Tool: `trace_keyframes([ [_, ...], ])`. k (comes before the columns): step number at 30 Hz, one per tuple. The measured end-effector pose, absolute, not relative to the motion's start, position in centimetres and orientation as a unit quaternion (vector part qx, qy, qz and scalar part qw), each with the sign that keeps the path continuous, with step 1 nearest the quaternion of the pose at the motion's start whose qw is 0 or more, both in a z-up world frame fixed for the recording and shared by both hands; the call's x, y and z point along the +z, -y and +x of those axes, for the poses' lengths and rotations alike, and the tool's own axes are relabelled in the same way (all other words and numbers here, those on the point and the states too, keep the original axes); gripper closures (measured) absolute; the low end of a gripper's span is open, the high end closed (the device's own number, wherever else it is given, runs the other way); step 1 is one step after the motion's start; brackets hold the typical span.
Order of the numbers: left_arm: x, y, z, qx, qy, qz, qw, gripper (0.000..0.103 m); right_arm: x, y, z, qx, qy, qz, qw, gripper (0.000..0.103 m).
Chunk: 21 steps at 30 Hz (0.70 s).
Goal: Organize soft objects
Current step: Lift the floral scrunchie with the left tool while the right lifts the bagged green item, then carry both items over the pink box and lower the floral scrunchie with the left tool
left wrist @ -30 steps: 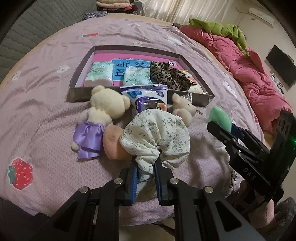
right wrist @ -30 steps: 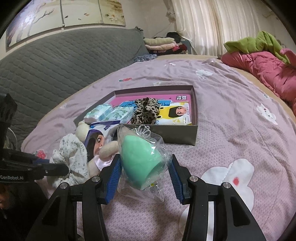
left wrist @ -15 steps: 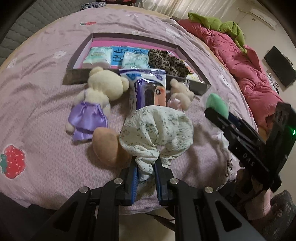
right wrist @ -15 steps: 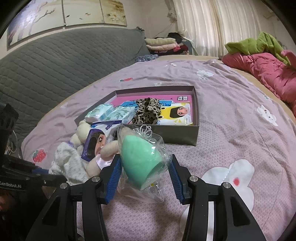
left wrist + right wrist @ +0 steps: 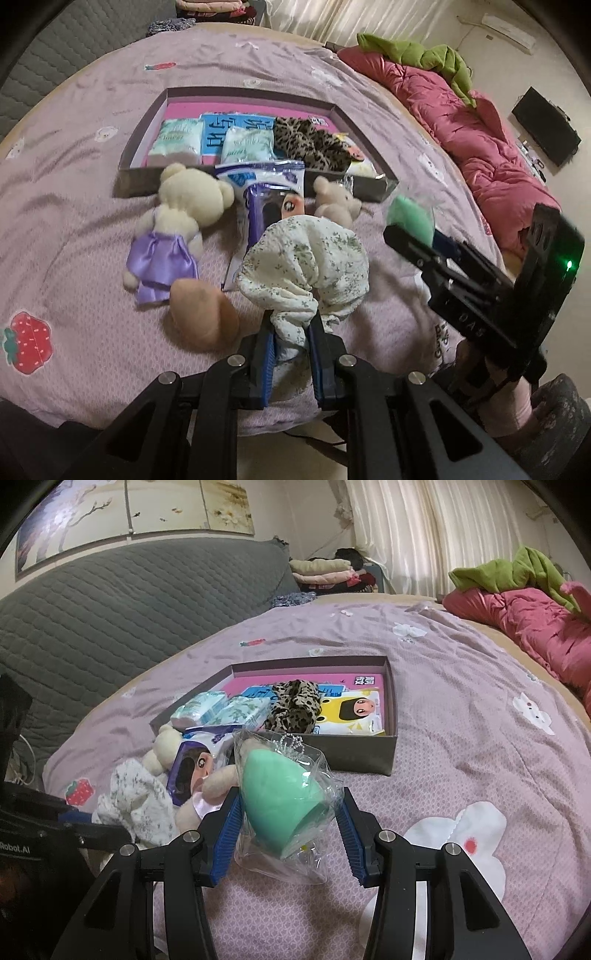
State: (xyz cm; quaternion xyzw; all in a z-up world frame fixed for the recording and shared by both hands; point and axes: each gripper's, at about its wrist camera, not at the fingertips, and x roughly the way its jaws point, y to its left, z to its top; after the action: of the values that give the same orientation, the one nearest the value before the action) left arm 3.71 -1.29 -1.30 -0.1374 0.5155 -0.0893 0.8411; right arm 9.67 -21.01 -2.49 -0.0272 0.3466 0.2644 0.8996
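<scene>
My left gripper (image 5: 290,334) is shut on a white floral scrunchie (image 5: 304,258) and holds it above the bed's near edge. My right gripper (image 5: 287,821) is shut on a green sponge in a clear bag (image 5: 280,794); it also shows in the left wrist view (image 5: 410,218). A shallow grey box (image 5: 147,181) with a pink floor lies ahead, holding tissue packs (image 5: 177,138), a leopard scrunchie (image 5: 310,138) and a cartoon packet (image 5: 354,712). In front of it lie a cream bear in a purple dress (image 5: 177,221), a small plush (image 5: 336,205), a doll packet (image 5: 269,206) and a peach sponge (image 5: 203,314).
The bed has a lilac sheet (image 5: 480,738) with flower and strawberry prints. A pink quilt (image 5: 461,110) with a green garment (image 5: 417,51) lies along the right. A grey quilted headboard (image 5: 110,602) stands at the left. Folded clothes (image 5: 325,572) sit at the back.
My left gripper has drawn back and up with the floral scrunchie, so the peach sponge and doll packet show more. The right gripper holds the bagged sponge almost still.
</scene>
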Motion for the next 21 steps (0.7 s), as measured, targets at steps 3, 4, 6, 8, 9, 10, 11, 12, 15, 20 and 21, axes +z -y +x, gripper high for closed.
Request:
trace_keyframes([
  [3, -0.6, 1.0, 4.0, -0.088, -0.508, -0.142, 0.845, 0.086, -2.3, 21.1, 9.7, 0.264, -0.344, -0.025, 0.901, 0.051],
  [4, -0.3, 0.9, 4.1, -0.086, -0.503, -0.144, 0.848, 0.086, -2.2, 21.1, 9.7, 0.264, -0.342, -0.025, 0.901, 0.051],
  [6, 0.3, 0.7, 4.4, -0.084, -0.497, -0.145, 0.851, 0.086, -2.0, 21.1, 9.6, 0.264, -0.337, -0.027, 0.904, 0.051],
  [8, 0.8, 0.5, 4.6, -0.080, -0.490, -0.145, 0.856, 0.086, -1.6, 21.0, 9.4, 0.265, -0.329, -0.030, 0.906, 0.051],
  [9, 1.1, 0.4, 4.8, -0.079, -0.486, -0.147, 0.858, 0.086, -1.5, 21.0, 9.3, 0.266, -0.324, -0.030, 0.907, 0.051],
  [10, 1.4, 0.3, 5.0, -0.078, -0.482, -0.148, 0.860, 0.086, -1.3, 21.0, 9.2, 0.268, -0.321, -0.030, 0.908, 0.051],
  [11, 1.6, 0.3, 5.2, -0.078, -0.479, -0.151, 0.861, 0.086, -1.1, 21.0, 9.2, 0.269, -0.318, -0.029, 0.909, 0.051],
  [12, 1.7, 0.2, 5.3, -0.078, -0.478, -0.152, 0.862, 0.086, -1.0, 21.0, 9.2, 0.269, -0.316, -0.028, 0.910, 0.051],
  [15, 2.2, 0.1, 5.8, -0.071, -0.470, -0.145, 0.868, 0.086, -0.7, 21.1, 9.4, 0.268, -0.310, -0.023, 0.912, 0.051],
  [20, 2.6, -0.5, 6.7, -0.061, -0.462, -0.147, 0.873, 0.086, -0.6, 20.9, 9.6, 0.266, -0.303, -0.033, 0.914, 0.051],
  [21, 2.7, -0.6, 6.9, -0.058, -0.460, -0.147, 0.874, 0.086, -0.6, 20.8, 9.7, 0.265, -0.303, -0.035, 0.915, 0.051],
])
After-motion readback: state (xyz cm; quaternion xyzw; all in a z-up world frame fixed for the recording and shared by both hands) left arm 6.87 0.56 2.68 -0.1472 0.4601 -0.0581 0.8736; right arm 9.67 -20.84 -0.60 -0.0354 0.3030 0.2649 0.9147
